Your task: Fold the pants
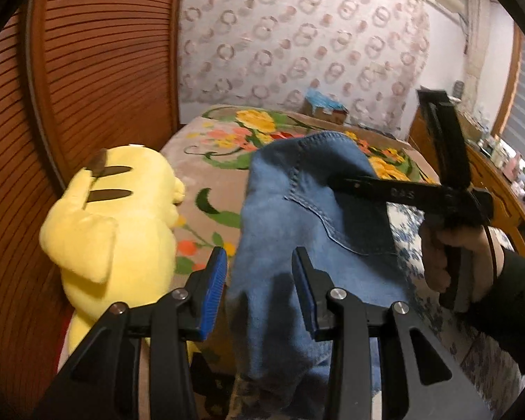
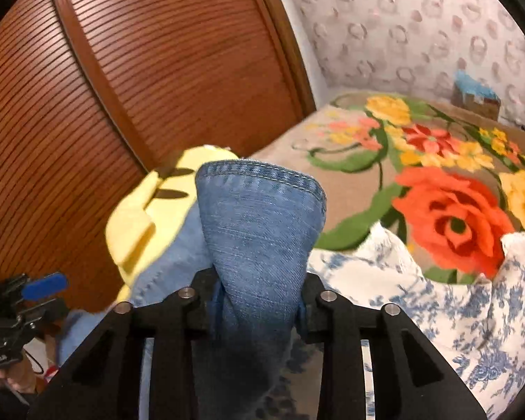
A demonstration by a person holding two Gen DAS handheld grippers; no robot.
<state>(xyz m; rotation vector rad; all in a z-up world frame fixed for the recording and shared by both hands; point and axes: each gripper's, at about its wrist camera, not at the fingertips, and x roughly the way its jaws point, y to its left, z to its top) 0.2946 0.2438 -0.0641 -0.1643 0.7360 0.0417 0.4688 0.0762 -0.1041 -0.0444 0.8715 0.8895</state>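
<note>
My right gripper (image 2: 259, 294) is clenched on a bunched hem end of the pants (image 2: 259, 224), which stand up between its jaws and hang lifted above the bed; my left gripper (image 1: 259, 287) is released, its blue pads (image 1: 213, 290) spread to either side of the hanging denim without pinching it. To do this well, I judge the left should close on a matching edge level with the right, so the fabric hangs even before I lay it on the floral blanket (image 2: 367, 189). Beyond, the yellow plush toy (image 1: 115, 224) sits just beside the pants and could snag. The lower legs and waistband are cut off from view, so I cannot tell how the rest drapes.
</note>
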